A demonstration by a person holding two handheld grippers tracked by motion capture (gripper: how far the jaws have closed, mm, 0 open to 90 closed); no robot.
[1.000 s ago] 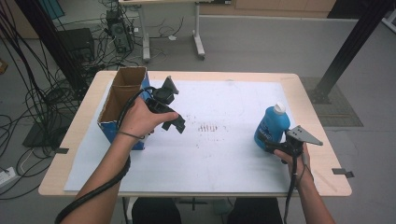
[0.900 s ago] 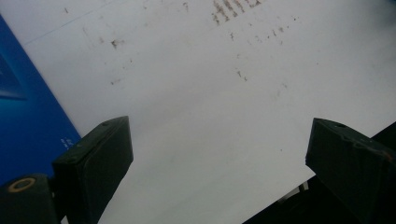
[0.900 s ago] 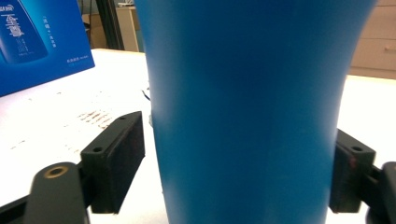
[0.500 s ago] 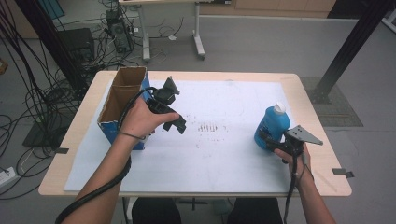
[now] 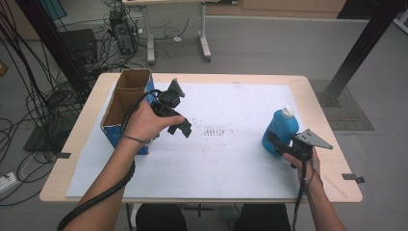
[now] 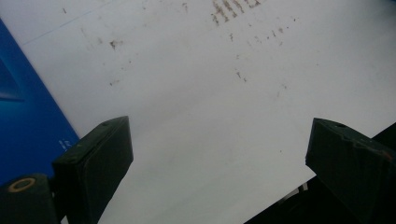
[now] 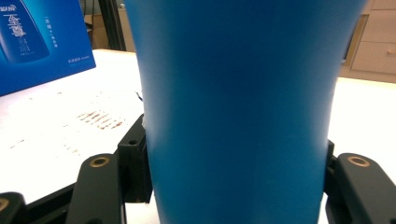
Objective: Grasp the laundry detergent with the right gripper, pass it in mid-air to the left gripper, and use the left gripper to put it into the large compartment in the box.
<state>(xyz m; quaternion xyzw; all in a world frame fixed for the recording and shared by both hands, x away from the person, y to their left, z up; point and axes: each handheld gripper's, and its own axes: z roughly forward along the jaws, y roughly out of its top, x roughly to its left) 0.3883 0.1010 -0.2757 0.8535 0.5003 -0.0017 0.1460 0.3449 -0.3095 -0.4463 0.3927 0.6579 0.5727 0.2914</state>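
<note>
The blue bottle (image 5: 278,133) stands upright on the white sheet (image 5: 231,154), squarely between the jaws of the right gripper (image 5: 279,143), which have just been closing and now clasp its lower body from both sides; it looks like smooth, stiff plastic, probably slippery and bottom-heavy if full, so this low, broad hold seems sound. Its white cap (image 5: 287,111) is on, and its contents cannot be seen. Well away from that gripper, the left gripper (image 5: 180,126) hovers with jaws spread and empty, just beside the open cardboard box (image 5: 126,108), whose visible inside looks empty.
</note>
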